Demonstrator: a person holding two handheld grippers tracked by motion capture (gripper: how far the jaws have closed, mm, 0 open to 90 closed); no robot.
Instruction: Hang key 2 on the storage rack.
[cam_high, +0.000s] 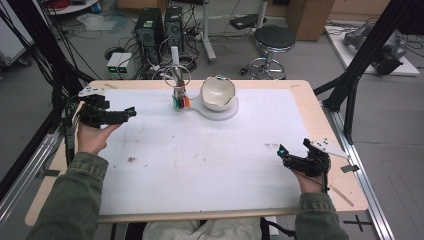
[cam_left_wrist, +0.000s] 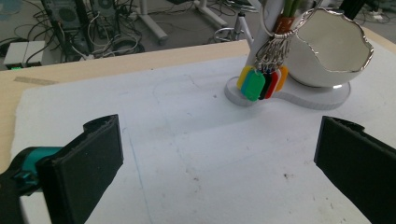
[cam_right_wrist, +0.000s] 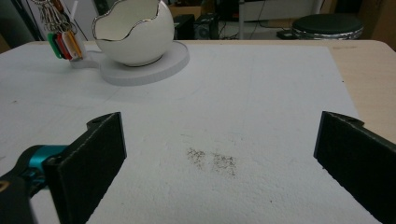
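Far side of the table (cam_high: 150, 200), centre: a white post stand on a flat white base (cam_left_wrist: 299, 95), with a bunch of coloured plastic key tags on metal rings (cam_left_wrist: 261, 81) hanging from the post, and a white egg-shaped bowl with a jagged silver rim (cam_high: 218, 92) seated on the same base, just right of the tags.

I hold the left claw (cam_high: 131, 112) at the left edge, raised off the white mat, jaws spread wide with nothing between them. The tags lie ahead and to the right of it, well apart. The bunch hangs straight down, long axis vertical, tag ends close to the base.

Right claw (cam_high: 282, 152) sits low at the near right corner, jaws likewise spread and empty. From it the tags are far off, ahead and to the left, with the bowl partly in the way.

My read: left claw is the nearer, with a clear line to the bunch; the approach wants to be sideways at the hanging tags, not from above.

Bowl interior, as far as I see into it, looks empty; the lower inside is hidden in both gripper views.
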